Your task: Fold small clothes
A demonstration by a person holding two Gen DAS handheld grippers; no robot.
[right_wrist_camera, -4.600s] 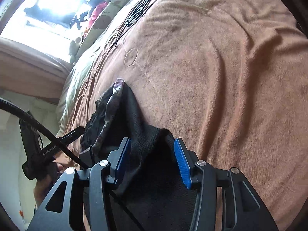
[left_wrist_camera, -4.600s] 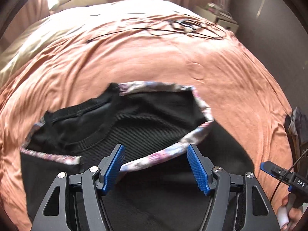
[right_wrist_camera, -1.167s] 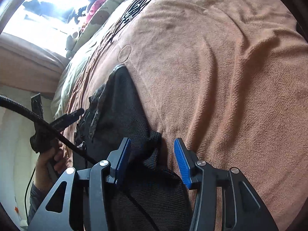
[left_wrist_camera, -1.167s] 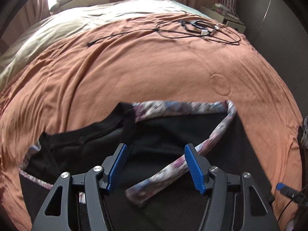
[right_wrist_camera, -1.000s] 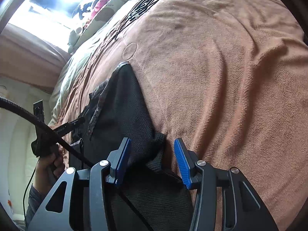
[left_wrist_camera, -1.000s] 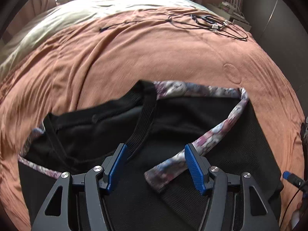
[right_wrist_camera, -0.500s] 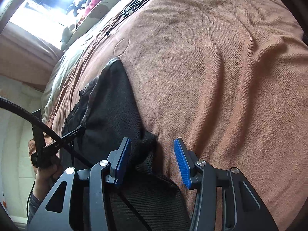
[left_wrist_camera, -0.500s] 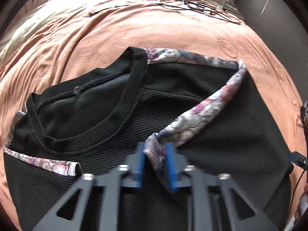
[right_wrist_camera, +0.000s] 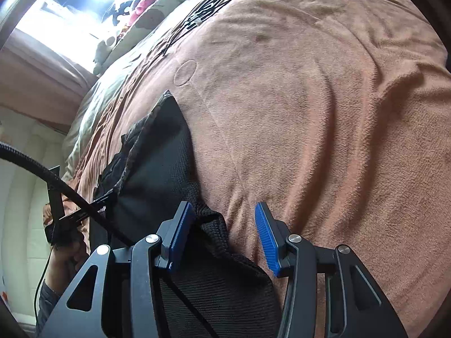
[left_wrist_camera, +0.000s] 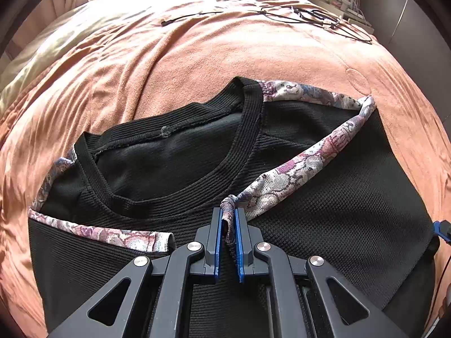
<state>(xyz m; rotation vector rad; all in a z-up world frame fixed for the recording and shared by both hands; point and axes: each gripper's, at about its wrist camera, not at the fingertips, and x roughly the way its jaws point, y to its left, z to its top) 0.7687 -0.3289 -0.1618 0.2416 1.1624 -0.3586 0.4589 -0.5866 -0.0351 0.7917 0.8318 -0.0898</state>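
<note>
No container shows in either view; everything lies directly on the bed, whose orange-brown blanket (left_wrist_camera: 197,64) carries the black top (left_wrist_camera: 338,205).

The left tongs (left_wrist_camera: 227,226) are clenched on the floral trim (left_wrist_camera: 284,183) of the top. The loose end of that patterned band is bunched up between the blue pads (left_wrist_camera: 216,239), which press on it from both sides. From the pinch, the band runs away up and to the right, to the far right corner of the garment. The ribbed neckline (left_wrist_camera: 248,140) curves just ahead of the tongs and to their left, and a second strip of floral trim lies to the lower left of them. Far beyond, near the far edge of the bed, thin black cables (left_wrist_camera: 310,17) lie on the blanket.

The right tongs (right_wrist_camera: 222,236) stand released, their pads apart. A rumpled black edge of the top (right_wrist_camera: 169,152) lies by the left pad, and bare blanket fills the rest of the gap. Off to their left, the person's hand (right_wrist_camera: 66,256) grips the other tool.

A second ago the left tongs stood wide open over the trim's end; since then they have dropped onto it and closed. The right tongs have kept the same gap and place.
</note>
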